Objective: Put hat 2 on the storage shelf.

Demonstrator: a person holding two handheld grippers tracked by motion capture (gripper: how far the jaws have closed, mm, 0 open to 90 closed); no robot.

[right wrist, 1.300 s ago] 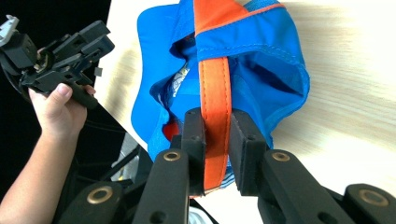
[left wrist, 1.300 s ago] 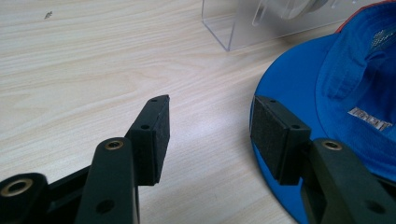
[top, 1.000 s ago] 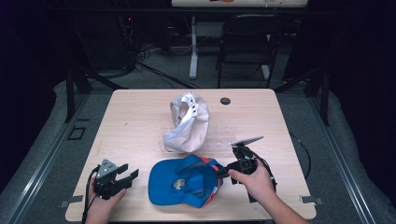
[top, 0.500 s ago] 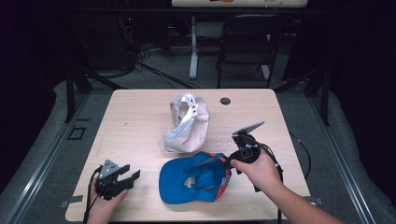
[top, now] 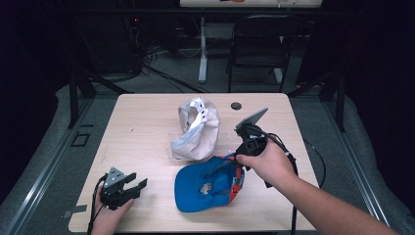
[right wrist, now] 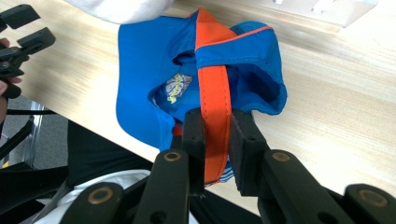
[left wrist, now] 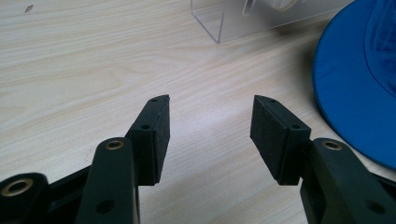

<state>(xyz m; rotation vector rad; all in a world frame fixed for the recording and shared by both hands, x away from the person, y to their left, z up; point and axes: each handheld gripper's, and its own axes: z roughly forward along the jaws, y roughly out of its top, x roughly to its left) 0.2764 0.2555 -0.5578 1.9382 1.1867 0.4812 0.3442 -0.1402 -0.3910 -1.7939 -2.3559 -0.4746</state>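
The blue cap (top: 208,183) lies upturned at the near middle of the counter (top: 147,127), its brim toward your side and its hollow facing up. The fabric is smooth blue cloth with an orange strap (right wrist: 215,100) at the back and a small printed label (right wrist: 176,88) inside the crown.

Your right hand-held gripper (right wrist: 215,140) is clenched on that orange strap: in the right gripper view the strap runs flat between the two black jaws, and the cap's rear edge is lifted and bunched beyond them. In the high view your right hand (top: 266,164) wraps the gripper body just beside the cap's far right edge, forearm coming in from the lower right, with the grey plate (top: 252,117) tilted up above it.

A white cap (top: 195,129) of soft, crumpled cloth sits just beyond the blue one, near the counter's middle. A small dark round disc (top: 236,105) lies near the far edge.

Your left hand-held gripper (left wrist: 210,121) is released, jaws well apart with nothing between the flat black pads, low over bare pale wood-grain. It rests at the near left corner, apart from the blue cap. A clear plastic piece (left wrist: 233,21) stands on the counter ahead of it.
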